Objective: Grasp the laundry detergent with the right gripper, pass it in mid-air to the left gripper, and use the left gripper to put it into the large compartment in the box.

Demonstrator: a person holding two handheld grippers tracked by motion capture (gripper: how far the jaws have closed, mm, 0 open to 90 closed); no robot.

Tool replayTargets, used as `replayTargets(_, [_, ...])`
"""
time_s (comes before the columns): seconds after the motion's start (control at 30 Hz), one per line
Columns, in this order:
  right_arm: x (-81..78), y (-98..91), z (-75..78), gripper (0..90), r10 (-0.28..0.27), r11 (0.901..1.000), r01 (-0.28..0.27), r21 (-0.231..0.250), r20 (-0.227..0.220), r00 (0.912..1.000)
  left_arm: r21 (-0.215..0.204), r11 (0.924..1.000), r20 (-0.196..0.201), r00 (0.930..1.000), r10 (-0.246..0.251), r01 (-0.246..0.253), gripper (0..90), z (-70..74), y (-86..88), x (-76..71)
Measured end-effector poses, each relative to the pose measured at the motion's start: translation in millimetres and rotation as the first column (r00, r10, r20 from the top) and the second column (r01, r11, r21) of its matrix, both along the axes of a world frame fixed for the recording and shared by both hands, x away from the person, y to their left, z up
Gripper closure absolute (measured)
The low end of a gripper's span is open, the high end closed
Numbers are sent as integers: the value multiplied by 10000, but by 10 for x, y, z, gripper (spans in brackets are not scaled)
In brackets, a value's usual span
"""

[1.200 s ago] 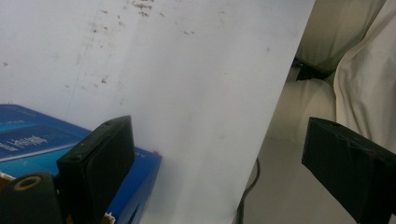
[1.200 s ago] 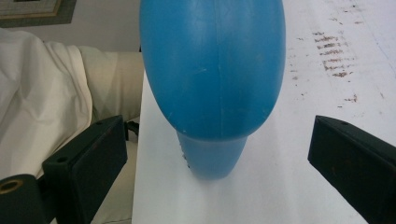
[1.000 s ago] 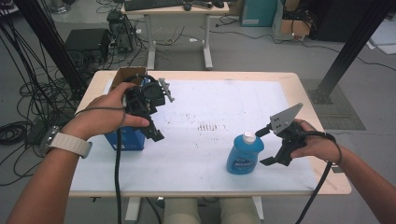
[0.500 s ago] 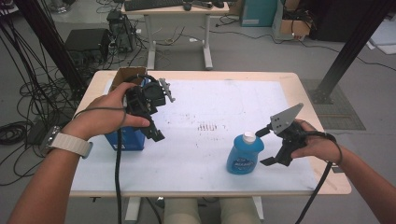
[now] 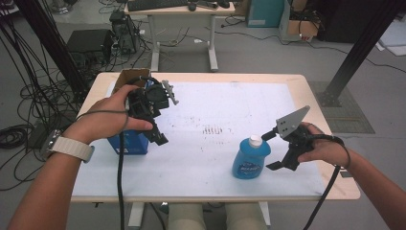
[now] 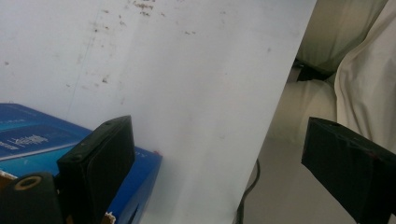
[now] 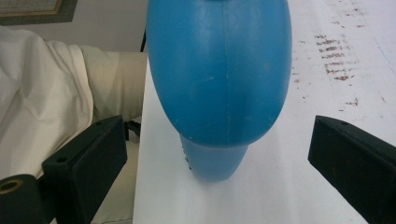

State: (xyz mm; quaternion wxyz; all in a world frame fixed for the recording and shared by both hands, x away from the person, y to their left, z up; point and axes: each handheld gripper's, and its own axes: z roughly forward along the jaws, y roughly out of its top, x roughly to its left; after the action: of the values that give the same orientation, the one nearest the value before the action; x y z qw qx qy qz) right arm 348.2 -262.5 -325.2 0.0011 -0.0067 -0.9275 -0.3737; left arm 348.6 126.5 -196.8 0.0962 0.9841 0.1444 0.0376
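The bottle point(image 7: 219, 74) looks like smooth blue plastic with a faint moulded seam and a soft sheen. The box point(image 6: 32, 140) seems glossy printed cardboard. The table point(image 5: 201, 81) has a matt white, stained top with a pale wooden edge.

The blue bottle point(image 5: 251, 159) stands upright on the white table top point(image 5: 215, 110), toward the near right, close to the near edge. It's a squat, rounded plastic bottle with a white cap and a label on its front. In the right gripper view its broad blue body point(image 7: 219, 70) narrows to a smaller base, sitting square on the surface.
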Motion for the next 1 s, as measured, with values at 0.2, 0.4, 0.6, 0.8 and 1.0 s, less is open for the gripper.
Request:
replayTargets(0.2, [-6, -1, -1, 46, 26, 10000, -26, -25, 11, 10000, -4, 10000, 8, 10000, -23, 23, 100, 5, -6, -7])
replayTargets(0.4, [-4, -5, -1, 46, 37, 10000, -37, 7, 50, 10000, 1, 10000, -1, 10000, 1, -1, 100, 8, -5, -5])
replayTargets(0.6, [-10, -5, 8, 49, -12, 10000, 12, -50, -75, 10000, 5, 10000, -7, 10000, -13, 13, 100, 1, -5, -6])
replayTargets(0.8, [-6, -4, 6, 49, 7, 10000, -7, 14, -10, 10000, 21, 10000, 37, 10000, -55, 55, 100, 9, -3, -2])
replayTargets(1.0, [-8, 0, 5, 49, 15, 10000, -15, 29, -1, 10000, 25, 10000, -36, 10000, -90, 90, 100, 2, -1, 3])
